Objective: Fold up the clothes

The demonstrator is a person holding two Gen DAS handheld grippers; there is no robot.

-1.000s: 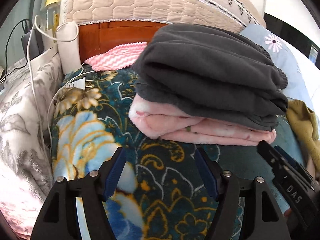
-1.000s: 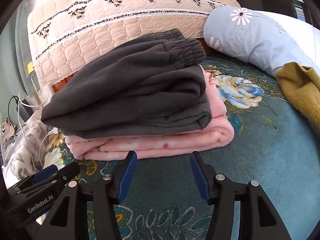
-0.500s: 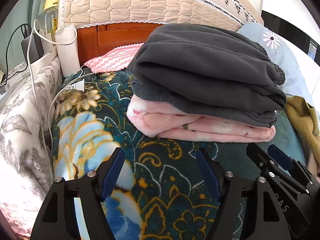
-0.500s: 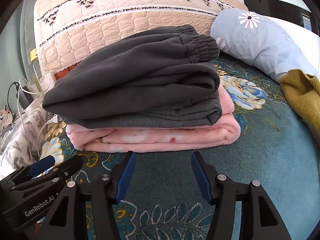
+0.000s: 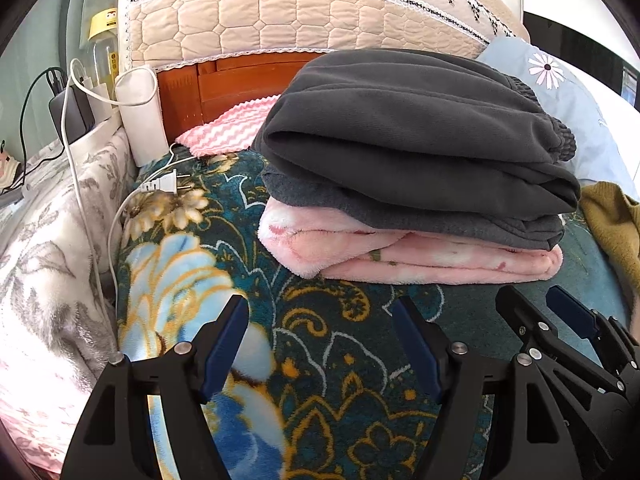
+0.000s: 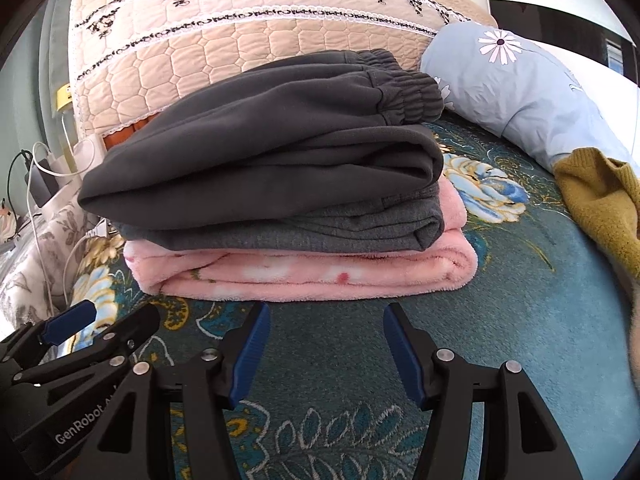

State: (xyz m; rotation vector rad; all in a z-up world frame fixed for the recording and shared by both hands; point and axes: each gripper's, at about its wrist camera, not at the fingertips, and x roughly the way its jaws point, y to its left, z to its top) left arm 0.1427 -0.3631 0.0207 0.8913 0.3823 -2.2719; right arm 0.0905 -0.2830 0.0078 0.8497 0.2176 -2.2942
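Note:
A folded stack lies on the teal floral blanket (image 5: 328,344): dark grey trousers (image 5: 416,140) on top of a folded pink fleece garment (image 5: 400,252). The trousers (image 6: 272,160) and pink fleece (image 6: 304,276) also show in the right wrist view. My left gripper (image 5: 320,320) is open and empty, a short way in front of the stack. My right gripper (image 6: 326,324) is open and empty, just in front of the pink fleece edge. Each gripper shows in the other's view, the right gripper (image 5: 556,312) at lower right and the left gripper (image 6: 104,320) at lower left.
A mustard knit garment (image 6: 600,200) lies at the right. A light blue daisy pillow (image 6: 520,92) and quilted beige headboard cover (image 6: 240,40) are behind. A white plug and cable (image 5: 164,186), a white cylinder (image 5: 142,116) and a grey floral blanket (image 5: 48,240) are at the left.
Both grippers have drawn back a little from the stack, which now looks slightly farther off and lower in view. Both stay open and the clothes have not moved.

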